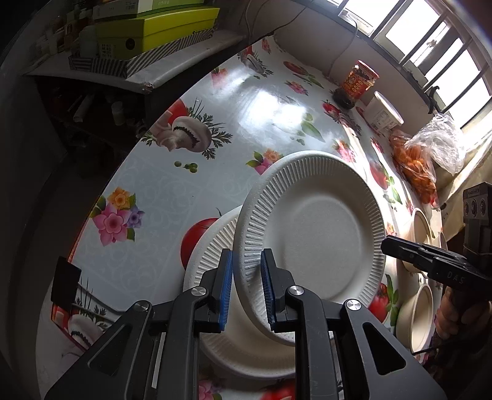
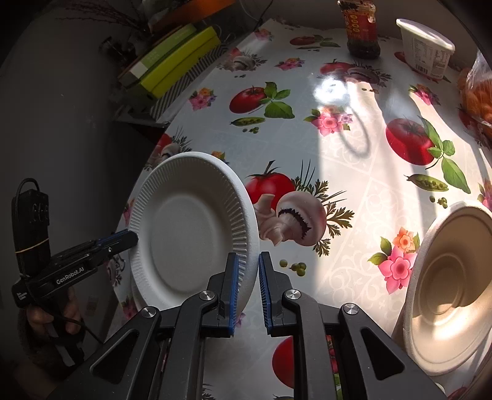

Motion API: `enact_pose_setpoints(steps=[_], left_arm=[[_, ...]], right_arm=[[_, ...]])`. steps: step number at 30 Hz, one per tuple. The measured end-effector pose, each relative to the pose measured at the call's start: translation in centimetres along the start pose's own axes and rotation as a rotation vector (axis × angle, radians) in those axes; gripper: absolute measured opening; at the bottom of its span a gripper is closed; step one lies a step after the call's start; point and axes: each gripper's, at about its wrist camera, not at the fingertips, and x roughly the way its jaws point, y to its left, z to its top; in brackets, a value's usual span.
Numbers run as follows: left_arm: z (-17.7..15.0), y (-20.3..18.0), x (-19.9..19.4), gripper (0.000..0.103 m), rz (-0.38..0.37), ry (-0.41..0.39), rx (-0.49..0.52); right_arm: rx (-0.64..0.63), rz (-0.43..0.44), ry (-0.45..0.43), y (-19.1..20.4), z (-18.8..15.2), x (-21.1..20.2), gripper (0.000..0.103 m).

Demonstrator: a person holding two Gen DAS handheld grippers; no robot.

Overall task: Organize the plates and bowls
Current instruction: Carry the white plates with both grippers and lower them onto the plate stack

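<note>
A white ribbed paper plate (image 1: 319, 234) is held tilted over a second white plate (image 1: 212, 246) that lies flat on the table. My left gripper (image 1: 246, 255) is shut on the tilted plate's near rim. My right gripper (image 1: 386, 243) comes in from the right and meets the plate's far rim. In the right wrist view the same plate (image 2: 190, 227) has its right rim between the blue pads of my right gripper (image 2: 248, 258), which is shut on it, while my left gripper (image 2: 133, 238) clamps the left rim. A beige bowl (image 2: 446, 292) sits at the right.
Two beige bowls (image 1: 421, 227) (image 1: 418, 314) stand at the right of the patterned tablecloth (image 1: 172, 197). A red-labelled jar (image 1: 358, 83), a white tub (image 1: 384, 114) and a bag of oranges (image 1: 415, 166) line the far edge. Green boxes (image 1: 153, 27) lie on a side shelf.
</note>
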Motion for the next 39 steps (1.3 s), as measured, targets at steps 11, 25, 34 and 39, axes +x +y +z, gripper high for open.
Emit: enact_pose_setpoints(steps=[11,25,34,39], left_arm=[[-1.7,1.9,-0.8,0.019,0.003,0.001,-0.031],[-2.9,3.2,-0.6,0.019,0.011,0.023,-0.052],[-3.2,3.3,-0.4,0.019,0.016,0.032,-0.058],[-3.4,3.2,0.0,0.019,0.023,0.038,-0.053]], right_arm=[[-0.014,0.012,0.020,1.6,-1.3,1.4,0.014],[-0.031,0.005,0.045,2.6,-2.1,2.7,0.014],[-0.040,-0.012,0.053,2.8,-2.3,3.3,0.014],[-0.050,-0.033,0.053,3.0,-2.5,3.5,0.014]])
